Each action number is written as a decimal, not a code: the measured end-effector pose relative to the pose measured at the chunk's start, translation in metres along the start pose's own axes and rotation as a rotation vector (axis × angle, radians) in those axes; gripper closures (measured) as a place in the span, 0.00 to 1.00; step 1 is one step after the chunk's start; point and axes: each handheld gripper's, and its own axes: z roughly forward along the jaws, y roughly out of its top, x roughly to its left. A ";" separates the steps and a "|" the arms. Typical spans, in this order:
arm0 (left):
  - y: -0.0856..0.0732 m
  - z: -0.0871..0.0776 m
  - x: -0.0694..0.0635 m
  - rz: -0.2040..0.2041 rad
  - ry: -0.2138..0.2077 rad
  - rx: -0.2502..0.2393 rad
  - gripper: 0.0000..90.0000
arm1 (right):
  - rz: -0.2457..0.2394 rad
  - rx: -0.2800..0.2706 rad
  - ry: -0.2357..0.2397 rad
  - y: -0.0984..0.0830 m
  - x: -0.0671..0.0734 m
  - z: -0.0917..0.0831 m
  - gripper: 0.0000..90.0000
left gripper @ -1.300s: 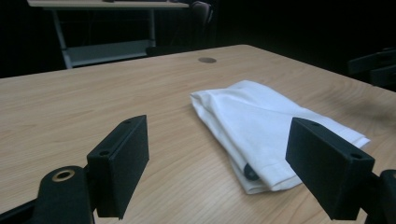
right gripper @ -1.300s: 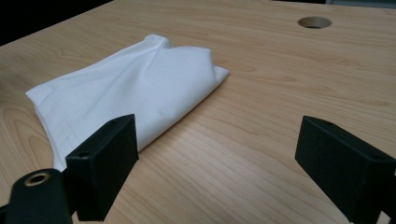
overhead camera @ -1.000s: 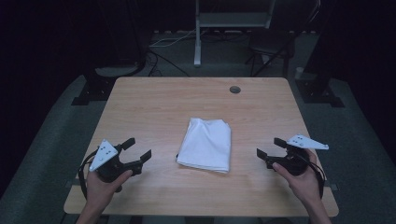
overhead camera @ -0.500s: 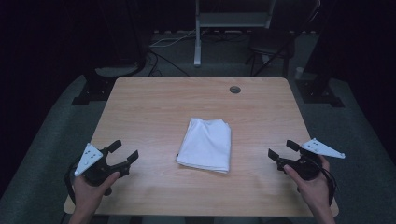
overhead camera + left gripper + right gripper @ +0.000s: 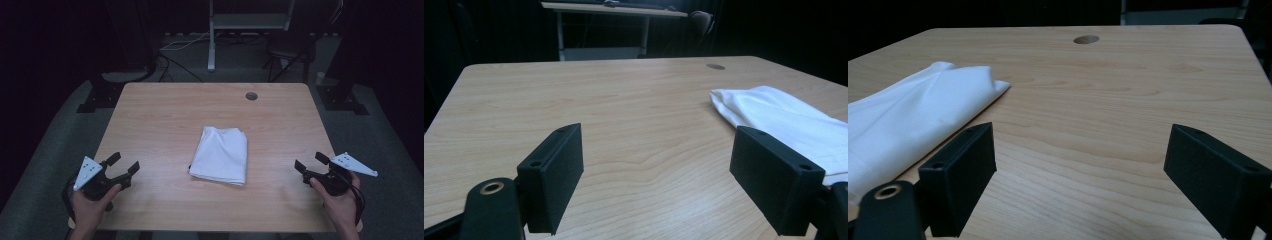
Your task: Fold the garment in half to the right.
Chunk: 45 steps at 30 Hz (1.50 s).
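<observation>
Folded white cloth point(image 5: 219, 155) lies mid-table, untouched; left gripper point(image 5: 122, 165) and right gripper point(image 5: 311, 162) flank it, jaws wide. Seemingly pre-approach: next, reach inward.

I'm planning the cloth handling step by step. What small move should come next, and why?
Probably bring both grippers inward toward the folded white cloth: the left gripper and right gripper sit open near the table's front corners, apart from it.
</observation>
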 end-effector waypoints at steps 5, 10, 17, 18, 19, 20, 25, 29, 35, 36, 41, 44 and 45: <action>-0.003 0.005 -0.001 -0.007 0.004 0.005 0.23 | 0.008 -0.004 -0.011 -0.004 -0.003 -0.001 0.14; -0.006 0.011 -0.003 -0.001 0.002 0.011 0.23 | 0.005 -0.001 -0.019 -0.007 -0.004 -0.001 0.14; -0.007 0.016 -0.004 0.006 0.004 0.012 0.23 | -0.001 -0.003 -0.030 -0.011 -0.005 0.000 0.14; -0.007 0.016 -0.004 0.004 0.004 0.011 0.23 | 0.002 -0.001 -0.031 -0.012 -0.005 0.000 0.14; -0.008 0.017 -0.003 0.003 0.005 0.013 0.23 | -0.003 0.000 -0.032 -0.013 -0.005 0.000 0.14; -0.009 0.017 -0.003 0.003 0.006 0.014 0.23 | -0.003 0.002 -0.032 -0.013 -0.005 0.001 0.14; -0.013 0.020 -0.002 -0.001 0.007 0.025 0.23 | -0.009 0.007 -0.033 -0.015 -0.004 0.002 0.14; -0.013 0.021 -0.002 0.010 0.005 0.032 0.23 | -0.017 0.005 -0.036 -0.016 -0.004 0.002 0.14; -0.013 0.022 -0.004 0.015 0.008 0.038 0.23 | -0.026 0.006 -0.034 -0.016 -0.003 0.002 0.14; -0.013 0.021 -0.004 0.015 0.009 0.035 0.23 | -0.026 0.006 -0.034 -0.016 -0.003 0.002 0.14; -0.013 0.021 -0.005 0.020 0.013 0.029 0.23 | -0.027 0.008 -0.031 -0.016 -0.003 0.002 0.14; -0.013 0.021 -0.006 0.021 0.014 0.030 0.23 | -0.028 0.008 -0.032 -0.016 -0.003 0.001 0.14; -0.013 0.021 -0.006 0.021 0.013 0.028 0.23 | -0.029 0.009 -0.031 -0.016 -0.002 0.001 0.14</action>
